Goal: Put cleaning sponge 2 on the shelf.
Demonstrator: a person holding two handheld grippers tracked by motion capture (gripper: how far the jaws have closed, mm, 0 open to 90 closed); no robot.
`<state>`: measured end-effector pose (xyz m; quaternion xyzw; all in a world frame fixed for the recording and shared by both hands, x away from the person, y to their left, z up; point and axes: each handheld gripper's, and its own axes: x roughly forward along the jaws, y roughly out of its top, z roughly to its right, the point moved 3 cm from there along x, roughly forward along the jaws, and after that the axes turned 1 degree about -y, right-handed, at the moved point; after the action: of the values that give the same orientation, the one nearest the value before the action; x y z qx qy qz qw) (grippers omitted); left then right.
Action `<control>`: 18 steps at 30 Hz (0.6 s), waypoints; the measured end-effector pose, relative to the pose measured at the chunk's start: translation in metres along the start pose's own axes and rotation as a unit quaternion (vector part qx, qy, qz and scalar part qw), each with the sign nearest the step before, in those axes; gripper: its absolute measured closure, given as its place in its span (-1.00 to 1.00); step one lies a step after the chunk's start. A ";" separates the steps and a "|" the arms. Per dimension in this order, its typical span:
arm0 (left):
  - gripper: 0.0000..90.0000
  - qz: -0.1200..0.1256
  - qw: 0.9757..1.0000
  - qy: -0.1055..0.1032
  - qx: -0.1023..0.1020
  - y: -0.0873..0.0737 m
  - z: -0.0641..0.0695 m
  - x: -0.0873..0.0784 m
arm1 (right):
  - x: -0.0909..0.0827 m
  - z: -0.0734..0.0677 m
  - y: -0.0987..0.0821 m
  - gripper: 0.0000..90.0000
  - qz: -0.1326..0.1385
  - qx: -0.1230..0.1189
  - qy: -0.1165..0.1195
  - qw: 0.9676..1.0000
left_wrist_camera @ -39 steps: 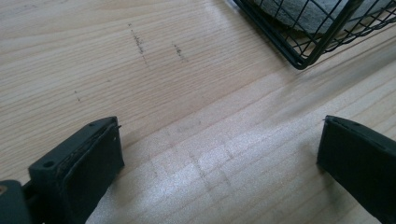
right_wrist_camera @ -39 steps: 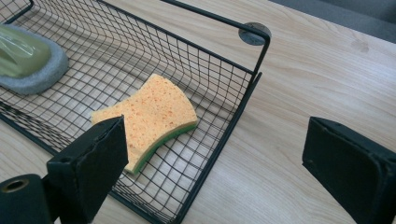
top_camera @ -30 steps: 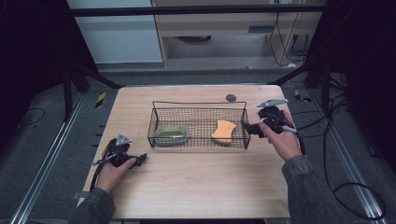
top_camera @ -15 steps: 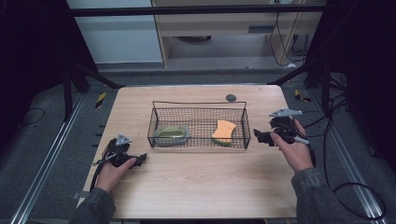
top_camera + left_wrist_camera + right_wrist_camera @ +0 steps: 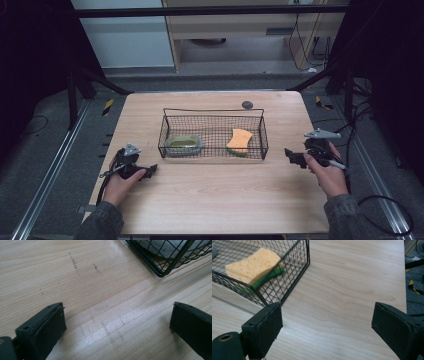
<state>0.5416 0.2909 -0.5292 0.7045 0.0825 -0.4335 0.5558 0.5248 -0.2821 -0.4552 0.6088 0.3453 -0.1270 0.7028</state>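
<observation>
High view: my right claw (image 5: 291,156) hangs spread and empty right of the basket (image 5: 263,137), jaws just easing inward; left claw (image 5: 150,170) released on the table (image 5: 220,200).

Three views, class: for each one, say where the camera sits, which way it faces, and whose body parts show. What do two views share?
High view: above the table's near edge, looking forward-down; both forearms, left gripper, right gripper.
Left gripper view: along its open jaws to a wire basket corner.
Right gripper view: along its open jaws to the sponge.
Shared: basket, sponge.
</observation>
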 end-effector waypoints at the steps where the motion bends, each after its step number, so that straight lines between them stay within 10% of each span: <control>1: -1.00 0.000 1.000 0.000 0.000 0.000 0.000 0.000 | 0.002 0.002 -0.002 -0.78 -0.002 0.000 0.000 1.000; 18: -1.00 0.000 1.000 0.000 0.000 0.000 0.000 0.000 | 0.046 0.023 -0.027 -0.76 -0.055 0.012 -0.019 0.998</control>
<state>0.5416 0.2910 -0.5292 0.7046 0.0824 -0.4335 0.5557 0.5496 -0.2985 -0.5044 0.5952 0.3630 -0.1811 0.6937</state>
